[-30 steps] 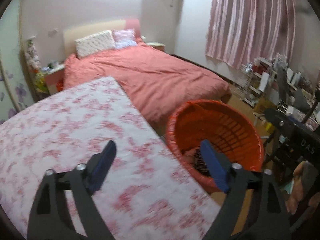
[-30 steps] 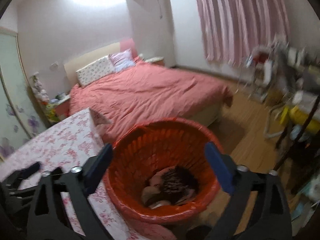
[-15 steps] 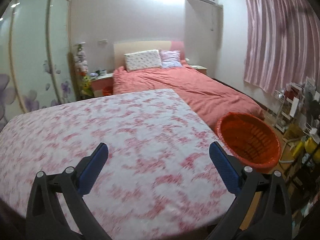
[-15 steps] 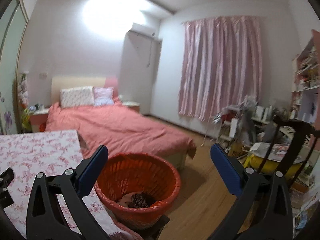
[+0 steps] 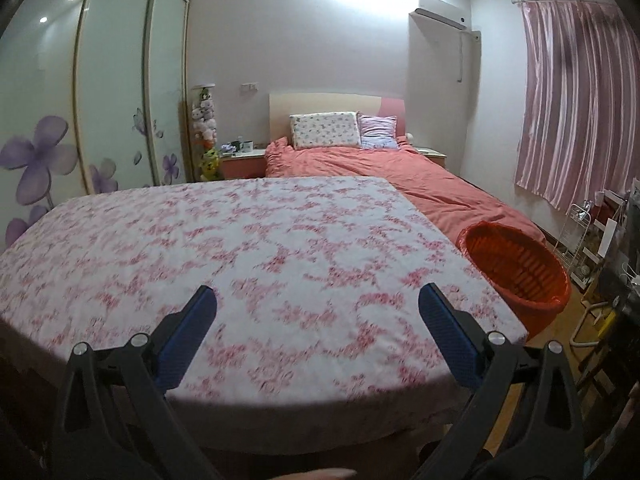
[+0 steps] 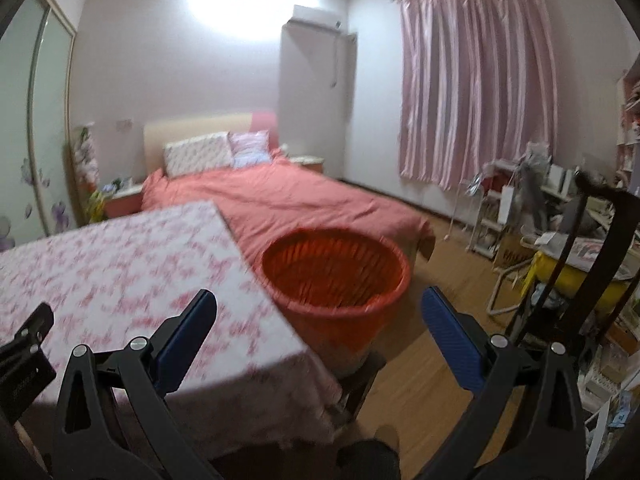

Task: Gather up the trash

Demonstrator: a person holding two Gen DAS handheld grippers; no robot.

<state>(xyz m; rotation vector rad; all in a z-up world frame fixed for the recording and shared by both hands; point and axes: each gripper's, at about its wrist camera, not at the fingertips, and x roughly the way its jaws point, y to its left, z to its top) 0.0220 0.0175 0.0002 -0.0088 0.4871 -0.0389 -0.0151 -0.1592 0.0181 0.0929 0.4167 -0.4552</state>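
An orange plastic basket (image 5: 516, 264) stands on the floor at the right end of a table with a pink flowered cloth (image 5: 248, 248). It also shows in the right wrist view (image 6: 336, 276), with its contents hidden from this angle. My left gripper (image 5: 318, 312) is open and empty, held back over the table's near edge. My right gripper (image 6: 320, 316) is open and empty, held back from the basket near the table's corner (image 6: 280, 344). No loose trash shows on the tablecloth.
A bed with a salmon cover (image 5: 400, 176) lies beyond the table. A cluttered desk and rack (image 6: 560, 220) stand at the right, with a black stand (image 6: 600, 248) close by. Wardrobe doors (image 5: 100, 120) are at the left. Wooden floor (image 6: 448, 264) lies right of the basket.
Both grippers have pulled back and up from the basket. The left view has swung left from the basket to the whole tablecloth. The right view now sees the basket from farther off.
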